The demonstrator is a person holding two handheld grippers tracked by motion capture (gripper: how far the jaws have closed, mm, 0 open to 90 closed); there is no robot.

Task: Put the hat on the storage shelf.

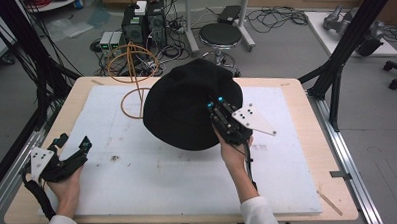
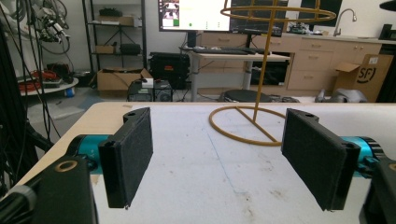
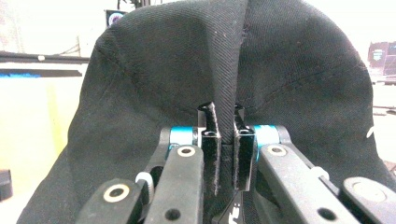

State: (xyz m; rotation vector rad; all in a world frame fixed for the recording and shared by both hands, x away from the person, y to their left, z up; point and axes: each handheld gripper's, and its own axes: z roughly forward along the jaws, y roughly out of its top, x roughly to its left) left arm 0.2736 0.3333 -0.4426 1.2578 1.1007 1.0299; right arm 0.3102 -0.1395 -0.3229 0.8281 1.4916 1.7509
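Note:
A black fabric hat (image 1: 186,105) hangs lifted over the middle of the white mat (image 1: 139,184), and my right gripper (image 1: 217,111) is shut on a fold of its cloth. In the right gripper view the black hat (image 3: 154,70) drapes over both jaws, which pinch the fold (image 3: 225,126) between the pads. A gold wire hat stand (image 1: 134,74) rises at the back left of the mat, its base ring partly hidden by the hat. My left gripper (image 1: 72,146) rests open at the mat's left edge; its own view faces the gold wire stand (image 2: 261,93) with nothing between the pads.
The wooden table (image 1: 296,88) carries the mat. Behind it on the floor are a black stool (image 1: 220,35), computer boxes (image 1: 143,24) and cables. Black frame posts (image 1: 354,36) rise at the right and left.

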